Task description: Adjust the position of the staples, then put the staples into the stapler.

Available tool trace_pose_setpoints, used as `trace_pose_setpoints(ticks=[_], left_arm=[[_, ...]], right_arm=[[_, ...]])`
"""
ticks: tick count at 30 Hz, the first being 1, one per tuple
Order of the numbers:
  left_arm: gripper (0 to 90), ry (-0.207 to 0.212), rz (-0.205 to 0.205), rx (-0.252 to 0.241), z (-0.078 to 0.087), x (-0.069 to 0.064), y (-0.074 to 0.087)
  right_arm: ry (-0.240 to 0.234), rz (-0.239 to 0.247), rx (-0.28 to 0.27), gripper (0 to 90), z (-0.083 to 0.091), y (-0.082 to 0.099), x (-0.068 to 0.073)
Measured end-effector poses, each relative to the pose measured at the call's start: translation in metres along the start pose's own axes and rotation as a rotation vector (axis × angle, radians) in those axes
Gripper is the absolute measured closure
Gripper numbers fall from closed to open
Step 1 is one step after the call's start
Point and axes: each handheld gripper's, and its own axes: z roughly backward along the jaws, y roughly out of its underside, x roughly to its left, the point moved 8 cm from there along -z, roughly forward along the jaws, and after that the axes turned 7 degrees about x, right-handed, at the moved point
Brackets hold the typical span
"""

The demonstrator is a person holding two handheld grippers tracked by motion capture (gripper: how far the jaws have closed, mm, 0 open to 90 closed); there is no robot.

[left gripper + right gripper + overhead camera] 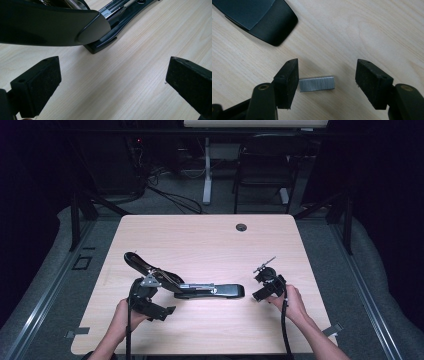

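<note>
1. We see the stapler point(200, 289) lying opened out across the near middle of the tabletop point(210, 240), its raised arm toward the left.
2. We find the left gripper point(159, 312) just before that left end.
3. We see the right gripper point(260, 285) right of the stapler's other end.
4. We find the staple strip point(317, 83) flat on the tabletop between the right gripper's jaws.

The stapler point(259, 21) is cut off by the right gripper view's top edge
</note>
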Motion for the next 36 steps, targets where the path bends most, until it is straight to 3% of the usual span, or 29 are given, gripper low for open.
trace_pose_setpoints(ticks=[6,11,12,13,17,18,19,20,21,23,24,26,27,29,32,36], left_arm=[[0.1,0.001,-0.007,0.003,0.000,0.000,0.000],[0.1,0.003,-0.009,0.007,0.000,0.000,0.001],[0.1,0.003,-0.008,0.007,0.000,0.000,0.001],[0.2,0.004,-0.009,0.007,0.000,-0.001,0.001],[0.1,0.006,-0.007,0.007,0.000,0.000,0.001],[0.1,0.008,-0.003,0.005,0.000,0.000,0.001],[0.1,0.011,0.000,0.005,0.000,0.000,0.001],[0.1,0.019,0.003,0.006,0.000,-0.001,0.001],[0.1,0.022,0.001,0.010,0.000,-0.001,0.002],[0.2,0.022,-0.003,0.013,0.000,-0.002,0.002],[0.1,0.024,-0.002,0.011,0.000,-0.002,0.002],[0.1,0.025,0.002,0.010,0.000,-0.002,0.002],[0.1,0.026,0.002,0.010,0.000,-0.001,0.002],[0.1,0.042,0.015,0.008,0.000,-0.002,0.002],[0.2,0.052,0.027,0.001,0.002,-0.002,0.001],[0.1,0.058,0.047,-0.001,0.002,0.000,0.002]], right_arm=[[0.034,0.009,0.056,37.3,0.000,0.006,-0.008],[0.036,-0.007,0.082,37.6,0.001,0.011,-0.013],[0.027,-0.030,0.071,37.7,0.000,0.011,-0.012],[0.032,-0.011,0.100,38.4,0.001,0.013,-0.014],[0.041,-0.023,0.110,41.0,0.006,0.018,-0.021],[0.032,-0.048,0.092,41.1,0.004,0.019,-0.020],[0.042,-0.001,0.166,42.2,0.009,0.023,-0.026],[0.057,0.008,0.179,44.4,0.010,0.024,-0.028],[0.046,-0.044,0.119,45.4,0.006,0.022,-0.027],[0.032,-0.078,0.085,46.1,0.007,0.020,-0.027],[0.023,-0.062,0.094,46.5,0.010,0.020,-0.030],[-0.002,-0.096,0.034,48.0,0.012,0.015,-0.028],[-0.011,-0.079,0.040,49.8,0.015,0.014,-0.029],[-0.029,-0.091,0.008,54.6,0.015,0.009,-0.027],[-0.049,-0.090,0.010,59.6,0.011,0.006,-0.023],[-0.045,-0.087,0.015,64.6,0.008,0.006,-0.022]])
